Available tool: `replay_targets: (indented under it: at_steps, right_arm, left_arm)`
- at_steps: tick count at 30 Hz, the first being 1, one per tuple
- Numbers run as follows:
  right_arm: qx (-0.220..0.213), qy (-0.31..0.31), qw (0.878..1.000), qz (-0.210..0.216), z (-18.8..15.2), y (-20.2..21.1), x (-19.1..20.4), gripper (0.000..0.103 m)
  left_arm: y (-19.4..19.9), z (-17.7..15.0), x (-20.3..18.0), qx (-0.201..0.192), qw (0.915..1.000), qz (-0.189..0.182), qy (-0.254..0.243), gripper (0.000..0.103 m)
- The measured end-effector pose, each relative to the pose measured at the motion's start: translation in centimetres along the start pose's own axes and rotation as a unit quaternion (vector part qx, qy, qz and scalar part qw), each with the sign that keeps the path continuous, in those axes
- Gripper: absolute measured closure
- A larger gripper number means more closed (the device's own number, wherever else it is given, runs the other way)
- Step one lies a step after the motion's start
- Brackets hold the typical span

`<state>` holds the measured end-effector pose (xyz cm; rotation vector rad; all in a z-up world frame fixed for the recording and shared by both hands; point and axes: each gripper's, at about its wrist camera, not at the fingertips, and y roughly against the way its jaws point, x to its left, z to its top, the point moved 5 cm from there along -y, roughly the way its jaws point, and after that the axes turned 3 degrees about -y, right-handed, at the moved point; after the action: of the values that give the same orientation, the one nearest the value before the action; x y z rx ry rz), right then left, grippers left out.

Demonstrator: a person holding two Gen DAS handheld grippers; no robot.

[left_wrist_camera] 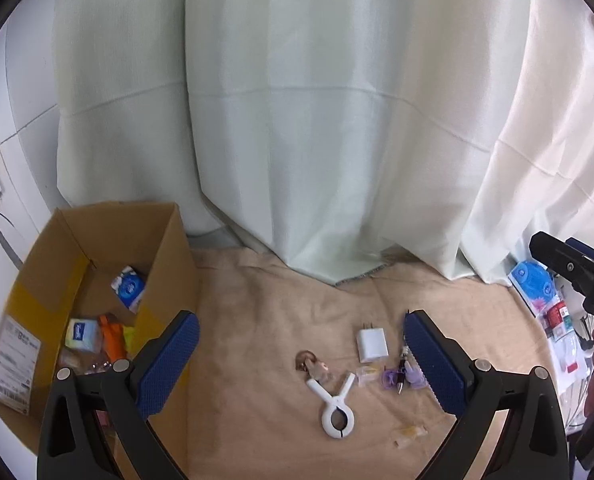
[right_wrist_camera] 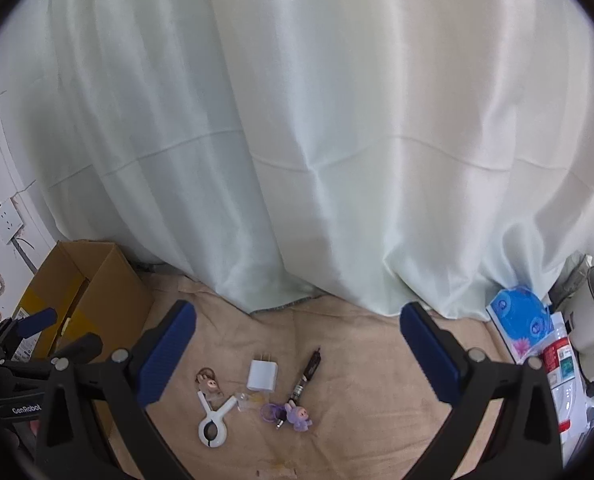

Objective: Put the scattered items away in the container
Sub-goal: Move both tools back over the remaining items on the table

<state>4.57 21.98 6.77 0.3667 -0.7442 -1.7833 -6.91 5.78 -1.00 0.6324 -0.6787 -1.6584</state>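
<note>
Cardboard box [left_wrist_camera: 97, 276]: cloth's left edge, part-filled. White clip [left_wrist_camera: 337, 410], charger [left_wrist_camera: 372, 345], purple toy [right_wrist_camera: 298, 415]: cloth centre (awaiting collection). Left gripper [left_wrist_camera: 301, 364], right gripper [right_wrist_camera: 297, 360]: both wide open, empty, poised above.

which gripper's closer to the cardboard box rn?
Left. The left gripper hangs open right beside the cardboard box, its left finger overlapping the box's near wall. The right gripper is open over the scattered items, farther right.
</note>
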Motion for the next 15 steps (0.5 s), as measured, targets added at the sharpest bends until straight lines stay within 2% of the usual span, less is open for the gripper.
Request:
replay_targets:
  at_steps: [9, 15]
  right_arm:
    - [0.036, -0.015, 0.999, -0.01, -3.6, -0.7, -1.8, 0.0]
    - [0.064, -0.02, 0.998, -0.015, -6.9, -1.6, -2.3, 0.0]
  left_arm:
    - [-2.0, -3.1, -1.7, 0.02, 0.9998, -0.002, -0.009, 0.0]
    - [-4.3, -6.6, -2.8, 0.043, 0.9991, 0.002, -0.001, 0.0]
